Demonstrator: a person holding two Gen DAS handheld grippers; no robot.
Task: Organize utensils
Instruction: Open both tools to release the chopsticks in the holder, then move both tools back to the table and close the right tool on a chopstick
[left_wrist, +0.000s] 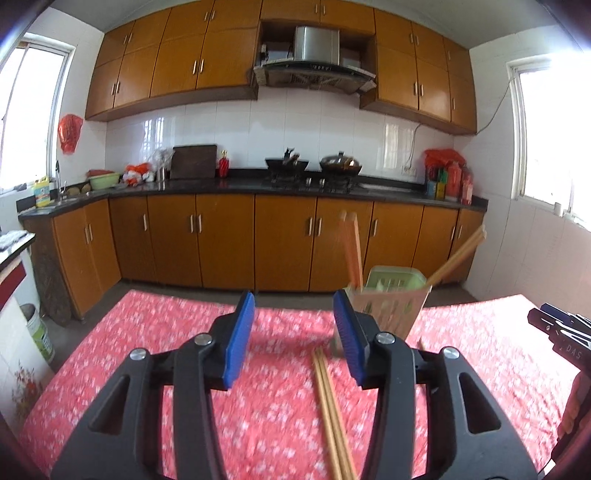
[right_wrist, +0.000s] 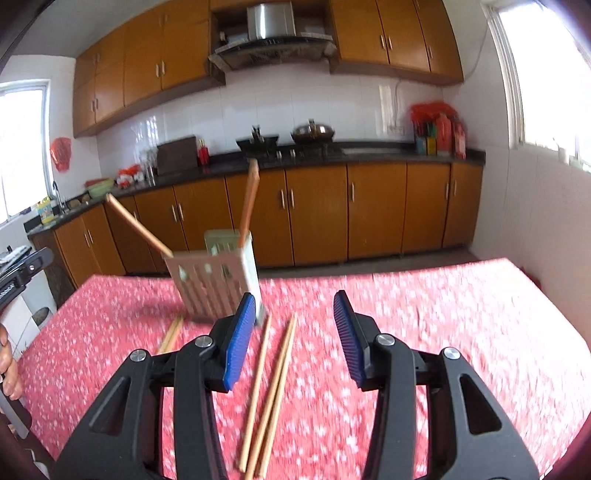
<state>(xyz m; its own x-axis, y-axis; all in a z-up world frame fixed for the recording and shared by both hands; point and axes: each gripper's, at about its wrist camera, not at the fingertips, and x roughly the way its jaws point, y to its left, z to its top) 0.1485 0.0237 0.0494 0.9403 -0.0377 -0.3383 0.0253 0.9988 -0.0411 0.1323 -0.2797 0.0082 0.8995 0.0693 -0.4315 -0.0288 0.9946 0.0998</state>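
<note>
The pale green slotted plastic utensil holder (right_wrist: 216, 280) stands on the table covered with a red floral cloth (left_wrist: 147, 350), toward its far edge and roughly midway along it. It already contains upright and leaning light wooden chopsticks (right_wrist: 248, 201). Loose chopsticks of the same kind (right_wrist: 271, 391) lie flat on the cloth on the near side of the holder.

The left gripper (left_wrist: 293, 334) has its blue-padded jaws partly open with nothing between them. One loose pair (left_wrist: 332, 413) lies just below its right pad. The right gripper (right_wrist: 293, 334) is likewise partly open and empty, directly above the loose chopsticks.

Probable hazards:
- A pad close to the holder may knock the light holder over.
- Thin chopsticks lying side by side may roll or splay when pinched, so only one is lifted.

Legible writing: "DAS" on the right gripper's body at the left view's right edge; nothing else is readable.
</note>
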